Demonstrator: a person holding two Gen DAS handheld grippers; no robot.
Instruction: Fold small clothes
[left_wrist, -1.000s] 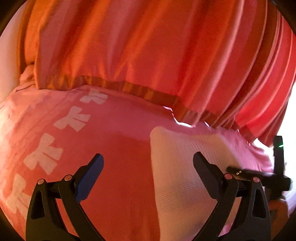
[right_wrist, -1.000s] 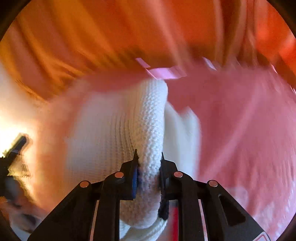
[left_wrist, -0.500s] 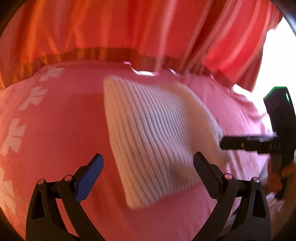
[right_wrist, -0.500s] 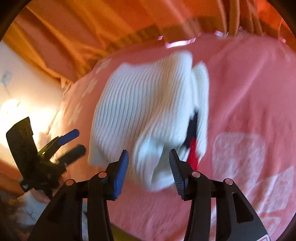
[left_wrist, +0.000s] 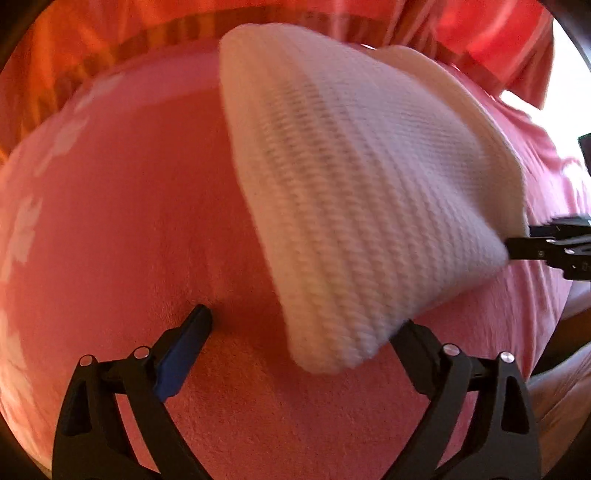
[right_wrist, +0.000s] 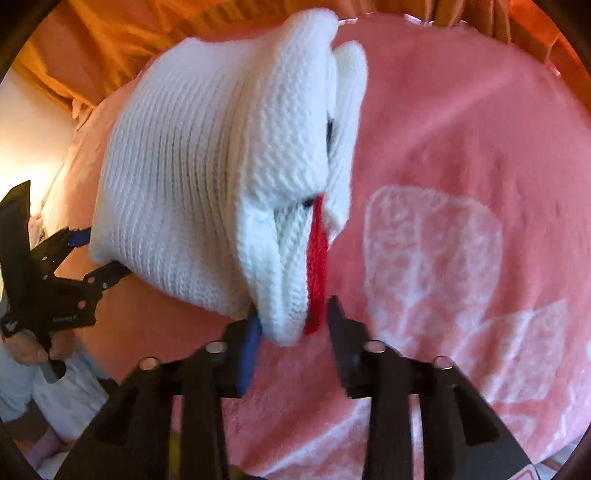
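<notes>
The white knit garment (right_wrist: 207, 177), folded, fills the frame's centre on the pink blanket (right_wrist: 461, 147). The right hand-held gripper (right_wrist: 291, 332) is closing around its lower corner; the left hand-held gripper (left_wrist: 306, 332) is released. A partial pinch could unfold the layers.

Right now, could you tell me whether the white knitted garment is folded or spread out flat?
Folded. The white knitted garment lies doubled into a thick bundle on the pink blanket, with stacked layers and a red strip showing at its near edge.
</notes>
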